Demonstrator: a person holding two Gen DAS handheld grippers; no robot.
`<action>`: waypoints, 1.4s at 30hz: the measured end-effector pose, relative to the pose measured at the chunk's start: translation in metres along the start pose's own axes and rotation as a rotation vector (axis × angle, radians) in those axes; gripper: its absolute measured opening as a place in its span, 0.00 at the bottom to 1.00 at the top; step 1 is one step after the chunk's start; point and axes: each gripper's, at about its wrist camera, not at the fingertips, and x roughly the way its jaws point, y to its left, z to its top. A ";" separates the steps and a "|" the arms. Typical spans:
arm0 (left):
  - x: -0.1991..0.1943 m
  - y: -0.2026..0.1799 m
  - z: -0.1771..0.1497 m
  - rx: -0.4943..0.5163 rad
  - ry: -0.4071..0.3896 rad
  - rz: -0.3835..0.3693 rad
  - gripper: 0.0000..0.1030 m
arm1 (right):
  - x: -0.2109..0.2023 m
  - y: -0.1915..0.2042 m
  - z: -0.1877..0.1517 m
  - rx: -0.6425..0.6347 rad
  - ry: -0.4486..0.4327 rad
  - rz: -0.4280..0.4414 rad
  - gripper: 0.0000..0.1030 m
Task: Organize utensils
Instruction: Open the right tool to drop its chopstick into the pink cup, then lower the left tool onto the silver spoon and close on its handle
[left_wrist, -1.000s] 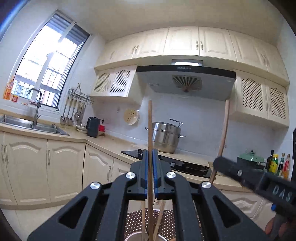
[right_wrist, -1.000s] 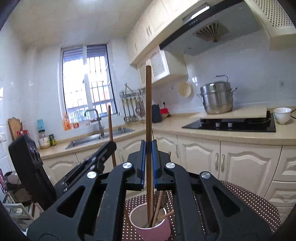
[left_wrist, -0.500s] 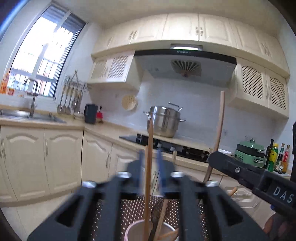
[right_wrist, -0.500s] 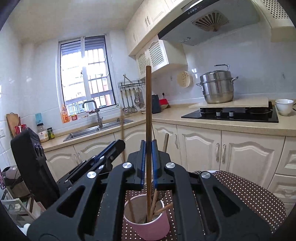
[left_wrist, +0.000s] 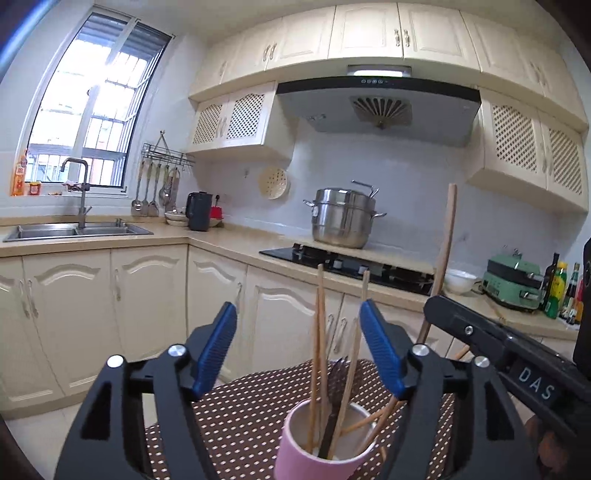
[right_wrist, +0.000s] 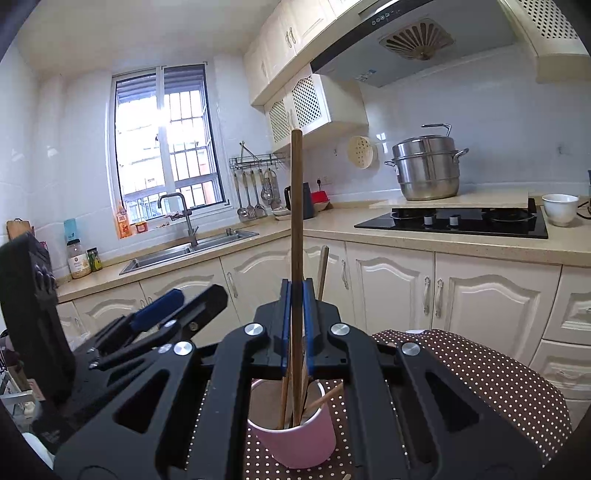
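Note:
A pink cup stands on a brown polka-dot cloth; it holds several wooden chopsticks and a dark fork. My left gripper is open just above the cup, its jaws either side of the chopsticks without touching. My right gripper is shut on a dark wooden chopstick, held upright with its lower end inside the pink cup. The right gripper also shows in the left wrist view with its chopstick.
The dotted cloth covers a small table. Behind are cream cabinets, a sink, a black hob with a steel pot, a white bowl and bottles.
My left gripper opened and let go of its chopstick, which now stands in the cup. My right gripper moved lower, with its chopstick's end in the cup.

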 end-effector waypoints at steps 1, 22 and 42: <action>-0.002 0.001 0.000 0.004 0.006 0.003 0.67 | 0.000 0.000 -0.001 0.001 0.000 -0.002 0.07; -0.074 0.024 0.019 -0.011 0.030 0.075 0.72 | -0.041 0.014 -0.006 -0.005 -0.006 -0.039 0.52; -0.071 -0.016 -0.056 0.013 0.555 -0.053 0.72 | -0.113 -0.009 -0.051 -0.003 0.193 -0.129 0.63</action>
